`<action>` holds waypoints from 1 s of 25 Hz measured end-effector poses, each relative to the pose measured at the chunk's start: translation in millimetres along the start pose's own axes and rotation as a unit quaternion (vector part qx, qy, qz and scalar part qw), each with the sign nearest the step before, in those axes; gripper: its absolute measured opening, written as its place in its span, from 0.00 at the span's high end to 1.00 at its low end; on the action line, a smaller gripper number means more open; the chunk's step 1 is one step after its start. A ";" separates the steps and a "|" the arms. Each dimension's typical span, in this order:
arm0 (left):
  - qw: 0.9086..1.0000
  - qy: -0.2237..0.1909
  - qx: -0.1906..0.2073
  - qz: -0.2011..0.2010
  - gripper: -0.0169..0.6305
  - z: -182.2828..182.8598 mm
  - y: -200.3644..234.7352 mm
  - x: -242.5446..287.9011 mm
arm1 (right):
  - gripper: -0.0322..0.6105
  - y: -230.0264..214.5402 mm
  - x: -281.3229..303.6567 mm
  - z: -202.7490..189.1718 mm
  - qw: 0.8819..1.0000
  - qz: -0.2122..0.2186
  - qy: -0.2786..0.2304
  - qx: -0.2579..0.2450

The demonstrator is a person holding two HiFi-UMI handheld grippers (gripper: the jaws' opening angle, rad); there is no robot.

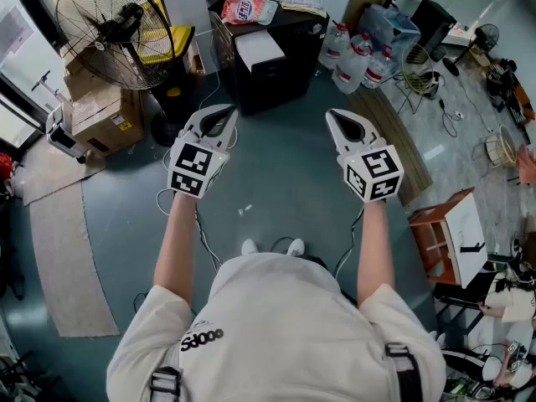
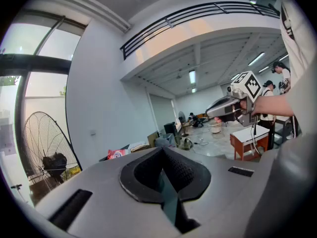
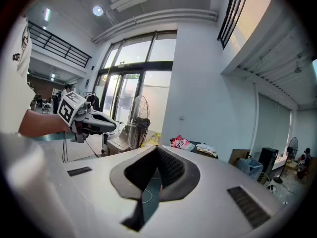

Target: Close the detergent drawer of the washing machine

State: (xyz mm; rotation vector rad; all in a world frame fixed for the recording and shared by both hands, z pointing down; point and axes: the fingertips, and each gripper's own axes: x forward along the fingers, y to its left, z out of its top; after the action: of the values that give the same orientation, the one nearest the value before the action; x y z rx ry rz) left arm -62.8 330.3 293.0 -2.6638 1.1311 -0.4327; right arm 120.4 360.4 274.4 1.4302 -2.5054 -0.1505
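Note:
A black box-shaped machine (image 1: 280,78) stands on the floor a few steps ahead, with a white part (image 1: 258,48) standing out on its top front. A detergent bag (image 1: 245,8) lies on top of it. Whether that white part is the drawer I cannot tell. My left gripper (image 1: 221,121) and right gripper (image 1: 345,126) are held side by side in the air, well short of the machine. Both are shut with nothing between the jaws. The left gripper view (image 2: 162,155) and the right gripper view (image 3: 157,155) each show closed tips pointing across the room.
A large standing fan (image 1: 113,28) and cardboard boxes (image 1: 100,111) stand at the left. Water bottles (image 1: 356,57) stand right of the machine. A small orange and white table (image 1: 452,233) is at my right, and a beige mat (image 1: 67,258) lies at my left.

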 end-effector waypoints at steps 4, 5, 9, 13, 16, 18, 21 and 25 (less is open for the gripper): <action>1.000 0.008 0.005 0.002 0.95 -11.6 12.7 0.5 | 0.95 3.7 11.8 -0.5 1.000 -0.002 0.002 0.001; 1.000 0.006 0.003 0.000 0.95 -13.1 14.6 0.6 | 0.95 5.4 14.0 -0.1 1.000 0.000 0.001 0.004; 1.000 0.001 -0.001 -0.011 0.95 -19.1 21.4 -0.2 | 0.95 14.0 22.1 1.1 1.000 0.014 -0.004 0.025; 1.000 0.004 -0.008 -0.023 0.95 -30.8 32.9 -4.8 | 0.95 27.2 33.8 6.1 0.999 0.025 -0.003 0.042; 0.999 0.007 -0.007 -0.032 0.95 -38.1 40.3 -8.4 | 0.95 36.0 38.5 11.2 0.998 0.027 -0.013 0.056; 0.999 0.009 -0.009 -0.032 0.95 -40.9 45.5 -8.8 | 0.95 39.4 41.3 11.0 0.998 0.029 -0.010 0.055; 0.999 0.003 -0.010 -0.034 0.95 -41.6 50.6 -8.1 | 0.95 41.8 49.3 8.7 0.999 0.031 -0.001 0.042; 0.999 -0.001 0.004 -0.041 0.95 -47.2 60.0 -0.1 | 0.95 37.6 72.3 6.2 0.999 0.033 0.007 0.024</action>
State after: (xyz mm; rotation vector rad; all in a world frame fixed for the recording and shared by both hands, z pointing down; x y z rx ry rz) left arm -119.1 285.7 318.6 -2.7101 1.0186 -0.4478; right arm 52.3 317.4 288.4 1.3602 -2.5567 -0.0681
